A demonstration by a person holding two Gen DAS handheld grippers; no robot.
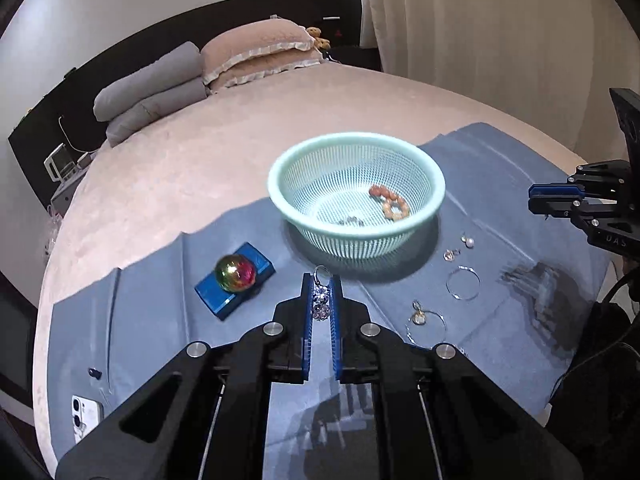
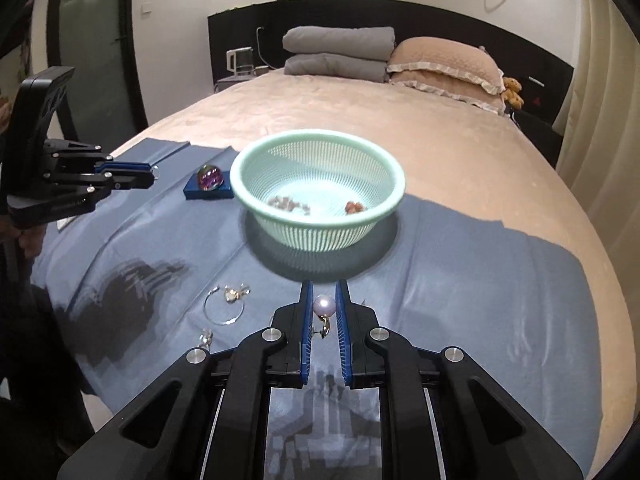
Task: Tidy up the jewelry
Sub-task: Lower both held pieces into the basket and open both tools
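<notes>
A mint mesh basket (image 1: 434,184) (image 2: 394,184) stands on a blue cloth (image 1: 152,320) (image 2: 480,280) on a bed. It holds an orange bead bracelet (image 1: 390,202) and a small dark piece (image 1: 352,221). My left gripper (image 1: 321,280) is shut on a crystal earring (image 1: 321,300) with a ring hook, just in front of the basket. My right gripper (image 2: 323,286) is shut on a pearl earring (image 2: 324,305). Loose earrings lie on the cloth: a hoop (image 1: 463,283), a hoop with a charm (image 1: 424,322) (image 2: 226,304) and small pieces (image 1: 467,241).
A blue box (image 1: 224,296) (image 2: 200,193) with an iridescent ball (image 1: 235,273) (image 2: 211,176) on it lies left of the basket. A white phone (image 1: 84,414) lies at the cloth's near left corner. Pillows (image 1: 256,54) and folded grey blankets (image 2: 340,54) are at the head of the bed.
</notes>
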